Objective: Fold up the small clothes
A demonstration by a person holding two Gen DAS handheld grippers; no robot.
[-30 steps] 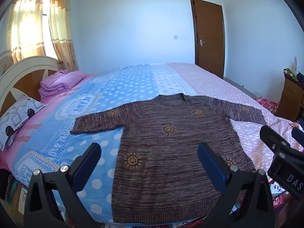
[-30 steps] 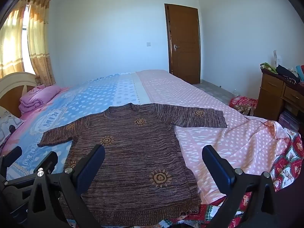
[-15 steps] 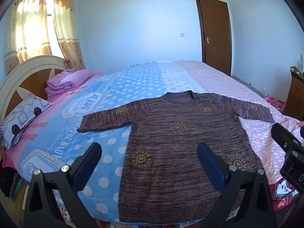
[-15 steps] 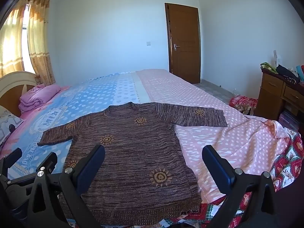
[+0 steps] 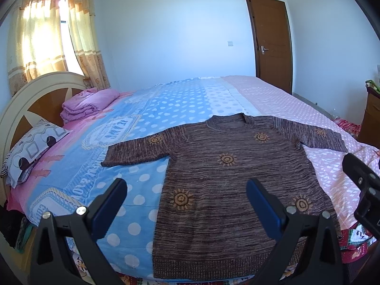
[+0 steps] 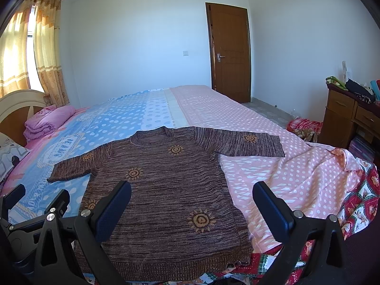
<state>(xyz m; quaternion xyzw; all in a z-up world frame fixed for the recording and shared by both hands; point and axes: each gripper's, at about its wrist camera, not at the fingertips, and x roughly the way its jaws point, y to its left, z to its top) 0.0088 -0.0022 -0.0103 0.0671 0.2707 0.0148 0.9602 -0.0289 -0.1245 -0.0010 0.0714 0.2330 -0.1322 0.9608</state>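
A brown knit sweater (image 5: 228, 185) with orange sun motifs lies flat on the bed, sleeves spread, hem at the near edge; it also shows in the right wrist view (image 6: 171, 190). My left gripper (image 5: 186, 194) is open and empty, held above the near edge over the sweater's left hem side. My right gripper (image 6: 192, 198) is open and empty above the sweater's right hem side. The right gripper's body (image 5: 363, 190) shows at the right edge of the left wrist view. The left gripper's body (image 6: 33, 211) shows at lower left of the right wrist view.
The bed (image 5: 166, 109) has a blue and pink dotted sheet. A folded pink blanket (image 5: 87, 104) and a pillow (image 5: 30, 149) lie by the headboard at left. A wooden cabinet (image 6: 349, 118) stands at right, and a closed door (image 6: 229, 52) at the back.
The left gripper's view has swung left and up a little, so the sweater sits further right in it. The right gripper has hardly moved. Both stay open.
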